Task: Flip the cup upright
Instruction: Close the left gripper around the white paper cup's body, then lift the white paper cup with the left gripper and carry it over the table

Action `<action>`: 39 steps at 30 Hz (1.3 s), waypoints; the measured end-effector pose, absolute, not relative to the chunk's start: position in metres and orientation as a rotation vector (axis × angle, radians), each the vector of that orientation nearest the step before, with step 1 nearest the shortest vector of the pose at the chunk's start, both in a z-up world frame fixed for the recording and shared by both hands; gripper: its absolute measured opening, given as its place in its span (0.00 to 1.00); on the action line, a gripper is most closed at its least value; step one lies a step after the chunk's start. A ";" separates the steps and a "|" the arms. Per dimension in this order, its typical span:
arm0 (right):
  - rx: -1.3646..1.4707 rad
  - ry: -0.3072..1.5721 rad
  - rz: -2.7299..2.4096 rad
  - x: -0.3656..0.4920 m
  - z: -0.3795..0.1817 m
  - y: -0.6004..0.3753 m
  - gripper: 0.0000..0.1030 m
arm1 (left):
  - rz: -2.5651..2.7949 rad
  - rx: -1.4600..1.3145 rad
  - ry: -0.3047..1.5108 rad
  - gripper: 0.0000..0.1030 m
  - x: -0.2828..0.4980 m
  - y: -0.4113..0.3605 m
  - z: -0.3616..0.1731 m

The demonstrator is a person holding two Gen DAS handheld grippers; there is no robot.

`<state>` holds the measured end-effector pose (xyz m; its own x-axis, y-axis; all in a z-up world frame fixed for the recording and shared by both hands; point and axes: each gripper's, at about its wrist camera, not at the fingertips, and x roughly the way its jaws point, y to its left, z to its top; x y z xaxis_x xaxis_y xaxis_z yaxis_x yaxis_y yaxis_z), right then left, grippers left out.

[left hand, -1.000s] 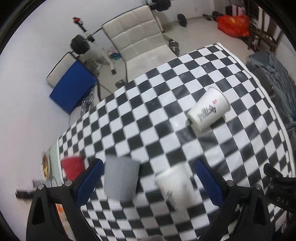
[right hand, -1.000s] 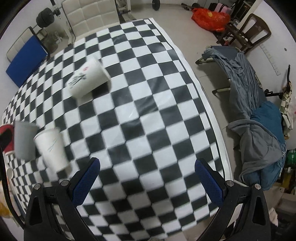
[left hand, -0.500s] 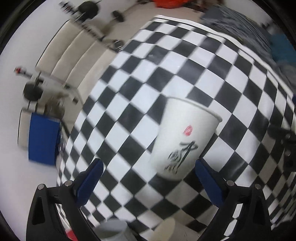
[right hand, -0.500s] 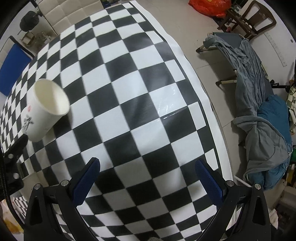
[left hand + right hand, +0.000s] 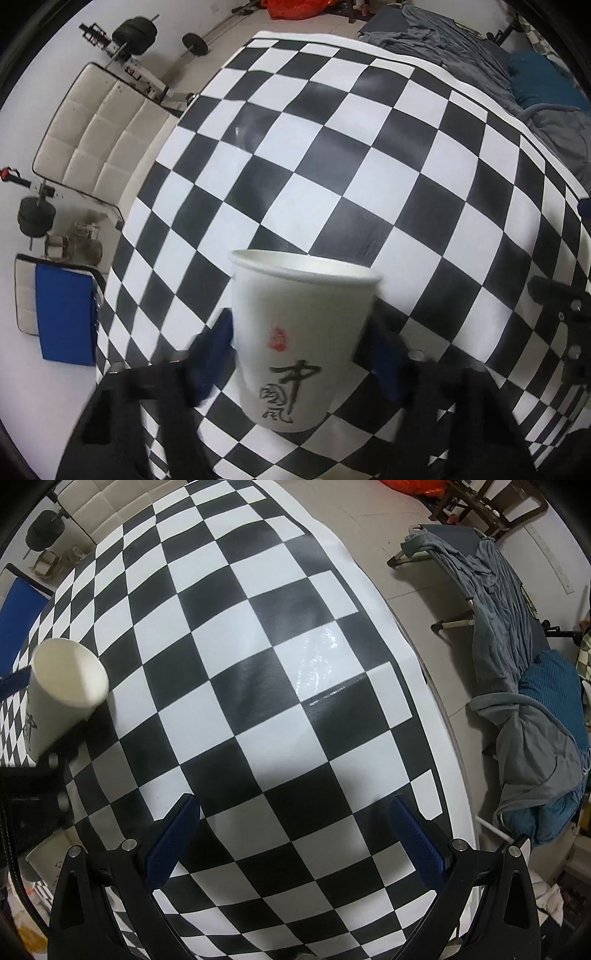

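- The white paper cup [image 5: 299,347] sits between the two blue pads of the left gripper [image 5: 301,354], its open mouth pointing away from the camera over the chequered tablecloth [image 5: 332,177].
- Both pads [image 5: 212,354] press against the cup's sides, so the left gripper is clamped on it (the fingers are blurred, but the contact is plain).
- Black brush lettering and a small red seal mark the cup's wall facing the left wrist camera.
- From the right wrist view the same cup [image 5: 62,690] shows at the far left, tilted, its rim facing up and toward the table's middle; whether its base rests on the cloth I cannot tell.
- The right gripper [image 5: 295,840] hangs over the tablecloth [image 5: 258,664] with its jaws spread wide and nothing between them, well apart from the cup.
- Beyond the table edge, a grey blanket [image 5: 517,709] lies heaped over a cot, with a teal one beside it.
- A white padded bench [image 5: 99,136] and barbell weights [image 5: 135,35] stand off the table's far left side.
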<state>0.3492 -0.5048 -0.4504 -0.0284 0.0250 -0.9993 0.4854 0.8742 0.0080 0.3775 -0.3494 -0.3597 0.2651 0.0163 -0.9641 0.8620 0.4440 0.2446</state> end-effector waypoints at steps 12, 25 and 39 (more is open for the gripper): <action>0.428 1.539 -0.384 0.330 -0.422 -0.491 1.00 | -0.618 0.665 1.221 0.59 0.378 -0.318 -0.308; 0.364 1.465 -0.317 0.253 -0.350 -0.386 1.00 | -0.431 0.267 1.316 0.59 0.298 -0.177 -0.252; 0.227 1.484 -0.254 0.167 -0.347 -0.244 1.00 | -0.292 -0.023 1.504 0.59 0.190 -0.057 -0.303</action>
